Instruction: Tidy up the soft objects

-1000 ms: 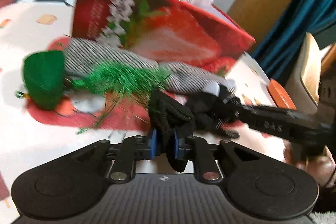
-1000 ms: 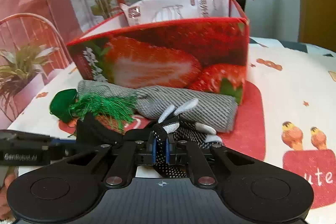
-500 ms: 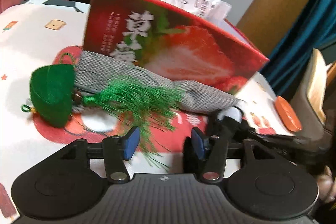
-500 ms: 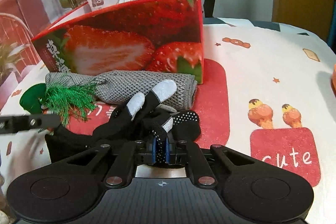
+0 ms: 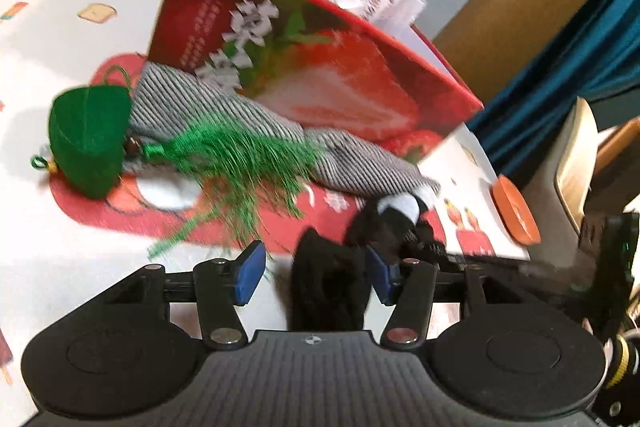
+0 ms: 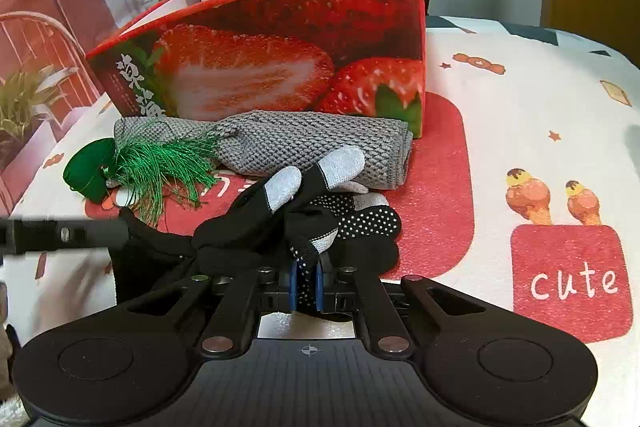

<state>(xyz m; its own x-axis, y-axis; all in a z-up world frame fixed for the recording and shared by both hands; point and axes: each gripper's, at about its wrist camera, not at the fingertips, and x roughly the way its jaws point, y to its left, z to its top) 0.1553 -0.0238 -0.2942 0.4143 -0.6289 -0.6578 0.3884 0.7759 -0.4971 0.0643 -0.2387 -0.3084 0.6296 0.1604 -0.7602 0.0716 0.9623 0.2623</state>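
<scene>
Glossy printed cardboard box [image 6: 256,75]; coarse grey knit cloth [image 6: 304,147]; black fabric glove [image 6: 280,223] with rubbery dots; silky green tassel [image 6: 160,167]; matt printed cloth on the tabletop [image 6: 520,115].

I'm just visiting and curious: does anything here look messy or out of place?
Yes: the black gloves with grey fingertips lie in a twisted heap, and the green tassel's threads spill loosely over the rolled grey knitted cloth.

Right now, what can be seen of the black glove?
The black glove looks knitted, with grey fingertips and white grip dots on part of it. It lies crumpled on the red patch of the tablecloth, in front of the grey cloth. The right gripper has its jaws shut on a dotted fold; the left gripper is open around its other end.
</scene>
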